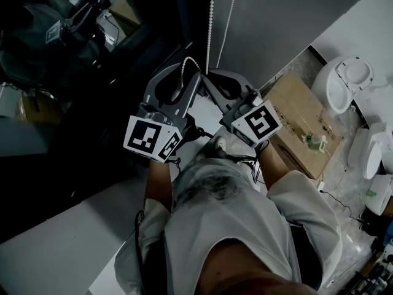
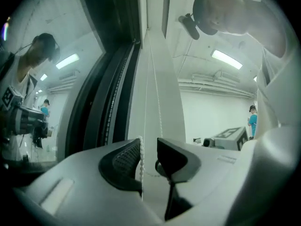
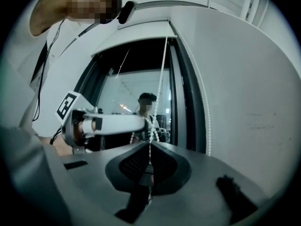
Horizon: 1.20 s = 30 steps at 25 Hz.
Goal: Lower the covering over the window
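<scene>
The right gripper (image 3: 149, 157) clamps the white beaded pull cord (image 3: 162, 74), anchoring it. The left gripper (image 2: 149, 148) stands open around the cord, probably ready to regrip.

Grey wall (image 1: 276, 17), cardboard box (image 1: 301, 121) on floor (image 1: 336, 165)

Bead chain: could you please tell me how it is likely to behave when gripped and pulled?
Probably floppy: the bead chain hangs as thin strands, straight only above the right gripper, whose jaws are shut on it. Likely light, being so slim. It may slip out sideways: in the left gripper it sits off-centre between open jaws.
</scene>
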{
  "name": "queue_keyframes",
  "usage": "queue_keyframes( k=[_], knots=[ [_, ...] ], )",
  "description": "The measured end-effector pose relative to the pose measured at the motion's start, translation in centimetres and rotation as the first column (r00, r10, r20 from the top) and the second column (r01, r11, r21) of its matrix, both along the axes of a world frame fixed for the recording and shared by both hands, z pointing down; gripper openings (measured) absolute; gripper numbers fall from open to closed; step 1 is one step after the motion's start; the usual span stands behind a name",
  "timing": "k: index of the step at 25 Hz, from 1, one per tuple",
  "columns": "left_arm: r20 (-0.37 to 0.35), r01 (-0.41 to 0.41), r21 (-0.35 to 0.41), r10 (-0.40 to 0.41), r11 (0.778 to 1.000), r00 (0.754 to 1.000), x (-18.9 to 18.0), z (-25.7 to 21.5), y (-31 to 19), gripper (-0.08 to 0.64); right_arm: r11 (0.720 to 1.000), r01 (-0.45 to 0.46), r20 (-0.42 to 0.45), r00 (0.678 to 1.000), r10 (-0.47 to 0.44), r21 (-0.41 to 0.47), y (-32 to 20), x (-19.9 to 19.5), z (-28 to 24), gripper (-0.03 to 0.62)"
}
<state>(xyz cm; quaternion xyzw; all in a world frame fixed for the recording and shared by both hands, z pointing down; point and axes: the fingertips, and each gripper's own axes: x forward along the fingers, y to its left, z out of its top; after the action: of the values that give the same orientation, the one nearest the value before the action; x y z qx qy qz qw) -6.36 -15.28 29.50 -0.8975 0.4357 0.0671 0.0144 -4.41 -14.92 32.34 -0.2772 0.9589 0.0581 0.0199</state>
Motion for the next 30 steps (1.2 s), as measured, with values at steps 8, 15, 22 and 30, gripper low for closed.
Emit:
queue_keyframes(
  k=[8, 15, 22, 30],
  knots=[
    [-0.032, -0.062, 0.090, 0.065, 0.994, 0.997, 1.7, -5.4, -1.1, 0.121, 1.000, -0.014, -0.021, 1.000, 0.014, 0.015, -0.1, -0.1, 0.1, 0.018],
    [-0.026, -0.097, 0.147, 0.101, 0.984, 0.995, 2.9, -8.4, -1.3, 0.137, 0.999, -0.018, -0.046, 0.999, 0.019, 0.036, 0.1, -0.2, 0.1, 0.018],
    [0.019, -0.086, 0.153, 0.084, 0.984, 0.996, 3.7, -8.5, -1.6, 0.021, 0.999, -0.019, -0.059, 0.998, 0.021, 0.035, 0.1, -0.4, 0.3, 0.018],
    [0.035, -0.094, 0.031, 0.093, 0.995, 0.995, 3.8, -3.5, -1.6, 0.017, 0.998, -0.036, -0.118, 0.993, 0.030, -0.049, 0.4, -0.1, 5.2, 0.018]
  ],
)
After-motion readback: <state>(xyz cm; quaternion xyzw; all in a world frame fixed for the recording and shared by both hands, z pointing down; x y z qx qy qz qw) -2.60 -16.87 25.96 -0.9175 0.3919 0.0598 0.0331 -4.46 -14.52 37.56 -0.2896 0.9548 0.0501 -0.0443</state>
